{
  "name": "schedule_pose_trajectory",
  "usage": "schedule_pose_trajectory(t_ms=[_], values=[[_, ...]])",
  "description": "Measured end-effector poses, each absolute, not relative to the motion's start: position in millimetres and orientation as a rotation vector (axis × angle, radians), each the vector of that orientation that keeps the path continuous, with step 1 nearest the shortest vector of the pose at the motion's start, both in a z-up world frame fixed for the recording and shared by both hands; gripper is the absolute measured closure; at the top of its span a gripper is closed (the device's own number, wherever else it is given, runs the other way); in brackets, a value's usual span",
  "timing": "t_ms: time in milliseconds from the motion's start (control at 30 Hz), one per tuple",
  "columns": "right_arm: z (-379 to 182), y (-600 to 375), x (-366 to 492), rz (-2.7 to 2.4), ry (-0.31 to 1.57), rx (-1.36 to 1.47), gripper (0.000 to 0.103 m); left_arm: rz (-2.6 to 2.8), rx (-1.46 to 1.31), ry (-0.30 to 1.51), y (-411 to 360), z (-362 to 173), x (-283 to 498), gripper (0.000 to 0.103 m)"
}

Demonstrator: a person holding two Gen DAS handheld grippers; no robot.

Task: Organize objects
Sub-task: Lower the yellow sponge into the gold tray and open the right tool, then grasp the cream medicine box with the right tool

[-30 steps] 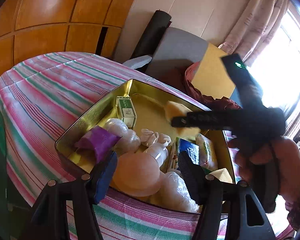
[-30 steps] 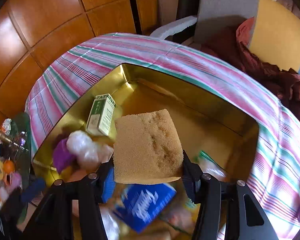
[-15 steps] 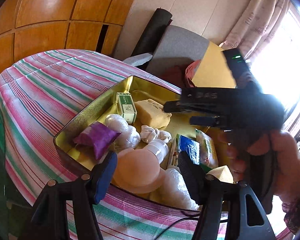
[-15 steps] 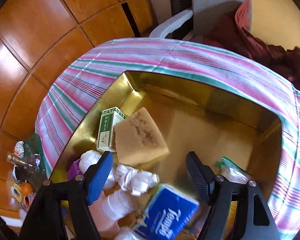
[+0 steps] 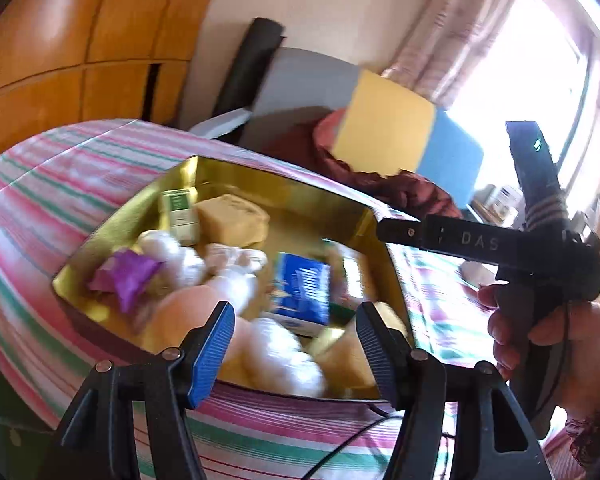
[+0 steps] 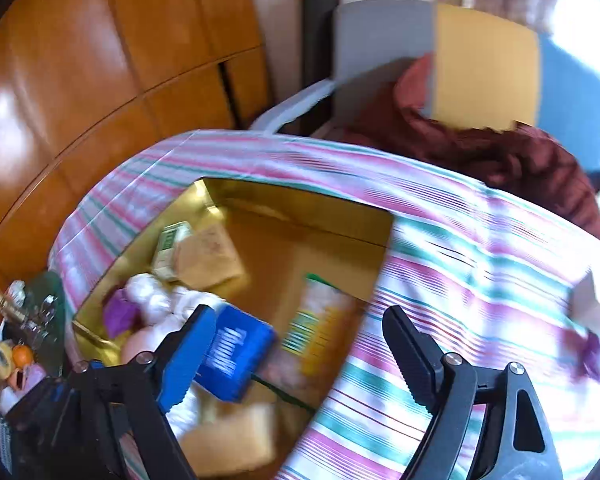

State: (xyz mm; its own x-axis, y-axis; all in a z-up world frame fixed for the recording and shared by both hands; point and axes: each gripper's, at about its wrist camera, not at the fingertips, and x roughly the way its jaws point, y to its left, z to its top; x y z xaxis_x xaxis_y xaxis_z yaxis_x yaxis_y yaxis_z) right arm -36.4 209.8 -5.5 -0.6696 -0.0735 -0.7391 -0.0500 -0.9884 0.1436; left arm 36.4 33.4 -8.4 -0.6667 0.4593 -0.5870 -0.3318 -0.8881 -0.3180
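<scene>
Opening right gripper (image 6: 300, 354) fingers now empty; sponge (image 5: 232, 220) dropped into gold tin (image 5: 292, 194); left gripper (image 5: 296, 344) wide, empty

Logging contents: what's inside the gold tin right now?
In the gold tin: green box, tan sponge, purple wrapper, white bundles, blue tissue pack. Items beneath the pile are hidden.

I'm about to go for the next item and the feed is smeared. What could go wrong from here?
1. The gold tin is crowded at its near end; the blue tissue pack lies on other items and could slide when more goes in.
2. A black cable trails under the left gripper and could snag.
3. The right gripper, jaws opening and empty, is blurred; its next grasp may miss.
</scene>
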Motion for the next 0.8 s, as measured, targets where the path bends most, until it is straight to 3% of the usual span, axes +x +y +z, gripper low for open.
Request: schedule_pose_trajectory(t_ms=[500, 800], values=[[-55.5, 368.8, 66.0, -3.168, -0.505, 1.463, 0.015, 2.36, -0.945, -0.051, 104.5, -5.0, 72.6, 0.039], [-62.5, 484.4, 69.9, -3.262, -0.828, 1.449, 0.015, 2.326, -0.935, 0.055, 135.7, -2.6, 87.8, 0.039]])
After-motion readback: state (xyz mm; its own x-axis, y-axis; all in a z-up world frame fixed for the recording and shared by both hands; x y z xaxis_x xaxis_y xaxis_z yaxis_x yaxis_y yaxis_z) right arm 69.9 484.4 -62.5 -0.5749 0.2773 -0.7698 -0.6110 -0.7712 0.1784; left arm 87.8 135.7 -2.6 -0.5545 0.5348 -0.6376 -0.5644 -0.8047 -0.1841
